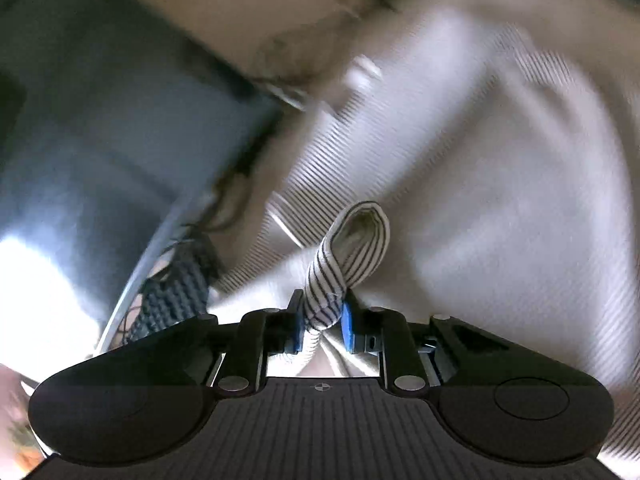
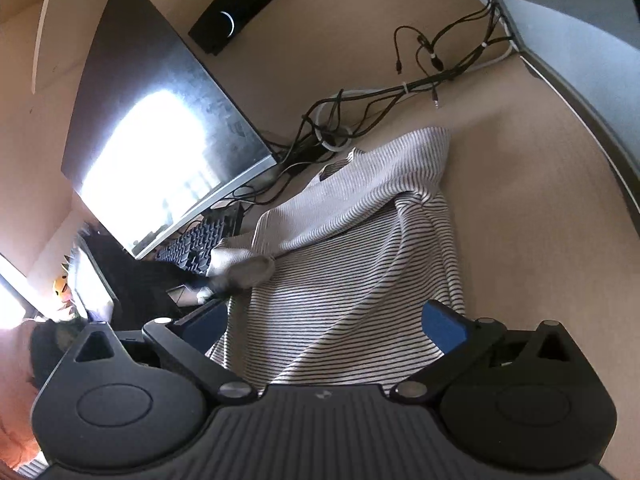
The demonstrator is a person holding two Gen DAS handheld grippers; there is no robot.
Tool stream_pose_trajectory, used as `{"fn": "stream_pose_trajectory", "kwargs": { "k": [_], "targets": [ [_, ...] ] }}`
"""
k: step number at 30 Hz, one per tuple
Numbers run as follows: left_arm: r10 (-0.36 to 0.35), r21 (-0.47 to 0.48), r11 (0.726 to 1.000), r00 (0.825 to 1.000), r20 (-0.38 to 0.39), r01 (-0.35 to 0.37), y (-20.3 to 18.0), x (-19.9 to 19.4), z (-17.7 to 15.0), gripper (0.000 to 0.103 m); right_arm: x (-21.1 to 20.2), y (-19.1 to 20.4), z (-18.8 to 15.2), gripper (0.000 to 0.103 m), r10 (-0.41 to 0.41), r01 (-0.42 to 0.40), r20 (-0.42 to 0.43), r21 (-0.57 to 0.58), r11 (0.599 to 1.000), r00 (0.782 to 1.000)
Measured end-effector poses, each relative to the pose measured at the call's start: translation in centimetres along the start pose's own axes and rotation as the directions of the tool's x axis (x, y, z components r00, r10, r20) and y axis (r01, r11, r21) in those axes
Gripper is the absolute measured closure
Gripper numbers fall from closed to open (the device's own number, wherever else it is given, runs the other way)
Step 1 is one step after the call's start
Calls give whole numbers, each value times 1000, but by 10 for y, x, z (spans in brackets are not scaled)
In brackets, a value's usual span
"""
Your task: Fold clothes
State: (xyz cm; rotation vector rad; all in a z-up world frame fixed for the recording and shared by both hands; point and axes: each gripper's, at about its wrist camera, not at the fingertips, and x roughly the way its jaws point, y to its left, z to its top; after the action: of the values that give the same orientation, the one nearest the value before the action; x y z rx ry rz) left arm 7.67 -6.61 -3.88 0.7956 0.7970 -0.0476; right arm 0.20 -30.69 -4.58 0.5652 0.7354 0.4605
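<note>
Ribbed striped cloth shirt (image 2: 352, 248); glossy monitor (image 2: 160, 128).

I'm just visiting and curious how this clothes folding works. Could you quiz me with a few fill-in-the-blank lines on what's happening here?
1. The left tongs are shut on a fold of the ____ shirt.
2. The right tongs are ____, gripping nothing.
3. The shirt lies on a ____ desk.
4. Beside the shirt, under the monitor, sits a black ____.

Missing words: striped; open; tan; keyboard

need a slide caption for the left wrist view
Left gripper shut on a bunched fold of the striped shirt, with the rest of the garment blurred behind it.
</note>
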Motion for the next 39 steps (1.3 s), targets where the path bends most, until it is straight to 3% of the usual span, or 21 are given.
{"fn": "stream_pose_trajectory", "kwargs": {
  "k": [3, 6, 10, 14, 22, 27, 30, 34, 36, 39],
  "targets": [
    [25, -163, 987, 996, 89, -10, 38, -28, 29, 84, -1, -2, 0, 0, 0, 0, 1, 9, 1000, 1000],
    [31, -346, 938, 983, 180, 34, 81, -59, 57, 84, -3, -2, 1, 0, 9, -9, 3, 5, 1000, 1000],
    [28, -459, 882, 963, 269, 102, 112, -88, 88, 84, -7, -6, 1, 0, 16, -16, 6, 6, 1000, 1000],
    [-24, -493, 850, 948, 316, 186, 115, -101, 106, 84, -11, -12, 2, 0, 20, -20, 11, 14, 1000, 1000],
    [-111, -405, 883, 944, 310, 236, 68, -91, 129, 84, -19, -21, 2, 0, 18, -19, 25, 29, 999, 1000],
    [-194, -369, 876, 928, 319, 310, 45, -88, 142, 78, -25, -27, 0, 0, -8, 6, 28, 41, 999, 1000],
    [-284, -397, 818, 893, 350, 416, 41, -80, 144, 71, -24, -27, -1, 0, -30, 28, 28, 52, 998, 999],
    [-350, -414, 754, 845, 405, 511, 47, -75, 139, 71, -16, -22, -3, 0, -51, 50, 17, 54, 997, 999],
    [-362, -418, 738, 834, 418, 529, 54, -69, 131, 67, -8, -16, -4, 0, -64, 64, 9, 51, 997, 998],
    [-375, -440, 717, 831, 410, 540, 67, -48, 112, 59, 3, -5, -5, 0, -89, 88, 10, 41, 995, 996]
  ]
}}
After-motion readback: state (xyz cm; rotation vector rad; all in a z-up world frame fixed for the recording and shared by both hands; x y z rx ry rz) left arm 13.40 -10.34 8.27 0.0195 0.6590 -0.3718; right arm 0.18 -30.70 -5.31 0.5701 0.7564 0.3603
